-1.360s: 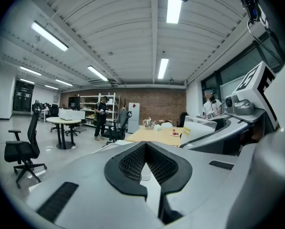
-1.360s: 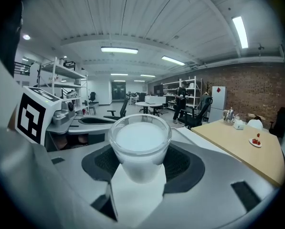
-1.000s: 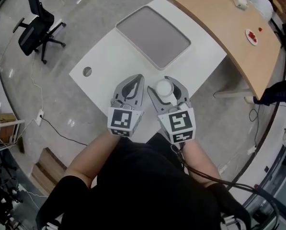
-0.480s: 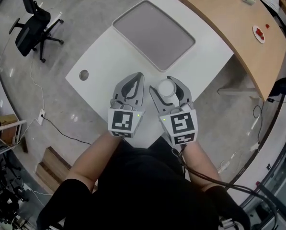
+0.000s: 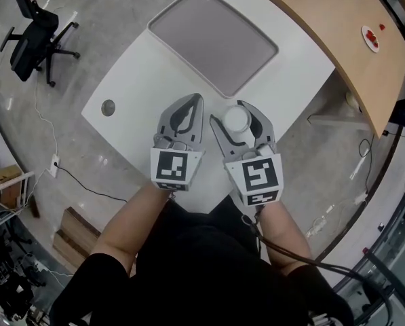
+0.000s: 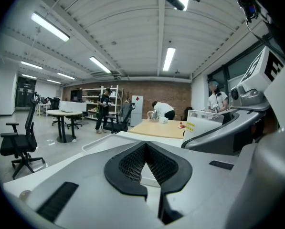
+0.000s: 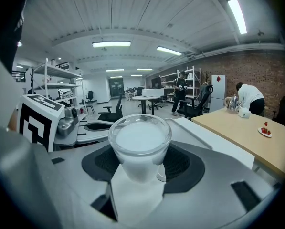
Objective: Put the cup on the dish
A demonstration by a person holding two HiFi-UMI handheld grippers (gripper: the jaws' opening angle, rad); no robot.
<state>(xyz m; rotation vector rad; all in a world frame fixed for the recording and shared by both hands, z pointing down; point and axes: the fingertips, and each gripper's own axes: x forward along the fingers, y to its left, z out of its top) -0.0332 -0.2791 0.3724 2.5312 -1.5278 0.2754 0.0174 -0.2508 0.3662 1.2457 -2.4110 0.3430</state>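
Fingers [image 7: 181, 165] of my right gripper [image 7: 140, 170] are clamped on the cup [image 7: 140, 138] — a clear, upright one with a frosted white inside. In the head view it sits just below the frame's centre, over the near edge of the white table [image 5: 131, 104]. My left gripper [image 5: 188, 104] hangs just beside it on the frame's left, fingers pressed together. I see the grey dish [image 5: 212, 38] at the upper centre — well apart from the cup.

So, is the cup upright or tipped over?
Upright. The cup has its round rim facing up and level, and the right gripper holds its sides.
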